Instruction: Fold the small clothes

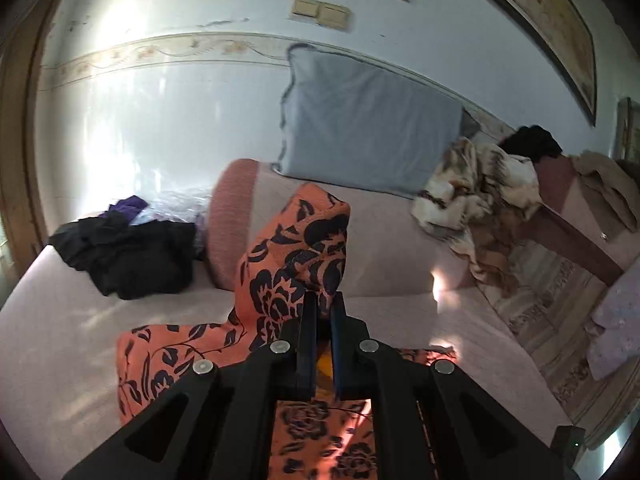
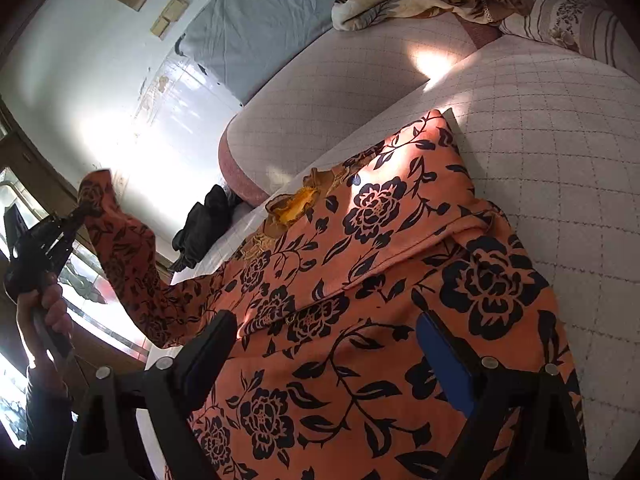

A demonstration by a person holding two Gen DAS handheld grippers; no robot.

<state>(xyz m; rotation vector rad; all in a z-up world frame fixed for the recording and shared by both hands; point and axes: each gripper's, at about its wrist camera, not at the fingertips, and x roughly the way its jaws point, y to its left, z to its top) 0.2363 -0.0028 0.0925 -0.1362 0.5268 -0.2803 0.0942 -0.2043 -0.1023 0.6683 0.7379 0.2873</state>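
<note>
The left claw is clenched on a sleeve of the orange knit garment printed with black roses, which rises as a bunched column above the fingertips at the centre of the left wrist view; in the right wrist view the same claw shows at the far left, gripped by the person's hand. The right claw stands released, its jaws wide apart over the garment's body, touching nothing that I can make out. The garment lies spread on the pale quilted sofa seat, filling the lower centre of the right view. The grip looks narrow, so the sleeve could slip free mid-fold. With nothing pinning the body, pulling the sleeve may drag the whole garment and spoil the crease already lying across it. A pile of black clothes sits at mid left, well apart.
</note>
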